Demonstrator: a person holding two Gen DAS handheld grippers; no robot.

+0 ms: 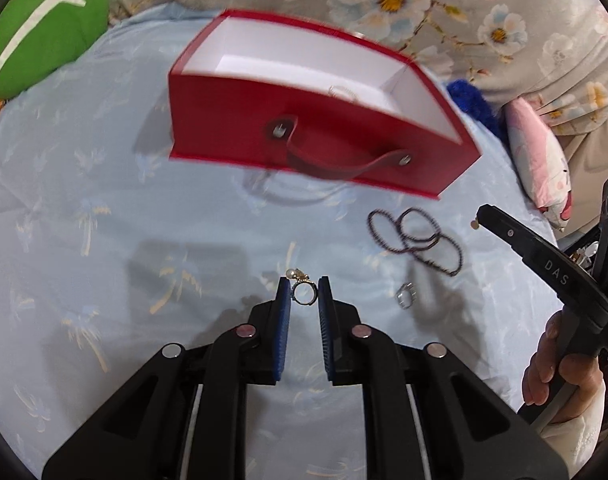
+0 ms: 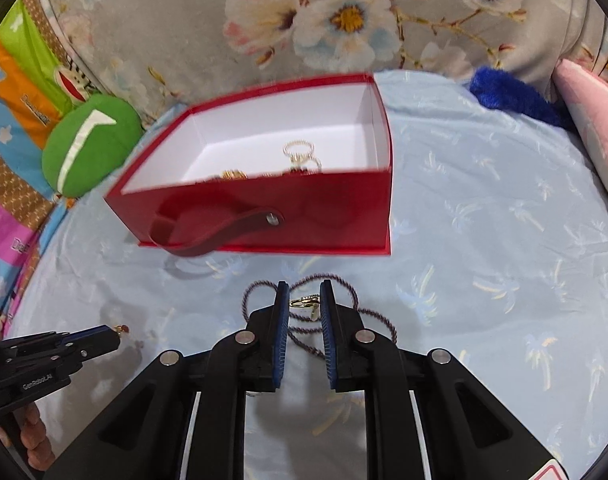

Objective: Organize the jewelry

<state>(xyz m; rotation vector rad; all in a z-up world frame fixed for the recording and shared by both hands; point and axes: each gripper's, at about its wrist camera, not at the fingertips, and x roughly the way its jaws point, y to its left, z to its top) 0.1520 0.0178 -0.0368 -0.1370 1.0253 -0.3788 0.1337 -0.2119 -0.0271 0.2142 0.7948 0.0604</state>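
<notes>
The left gripper (image 1: 304, 294) is pinching a pearl-topped ring (image 1: 304, 292) between its blue pads, jaws narrowly parted around it. The right gripper (image 2: 304, 304) is clamping a small gold ring (image 2: 305, 302) the same way, hovering over a coiled dark beaded necklace (image 1: 417, 240). Both are hanging above a pale blue palm-print bedsheet (image 2: 483, 240). Beyond them, an open red box (image 2: 264, 208) with a strap handle is holding gold jewelry (image 2: 300, 154). A silver ring (image 1: 405, 295) is lying near the necklace. A green cushion (image 2: 90, 144) is sitting far left.
</notes>
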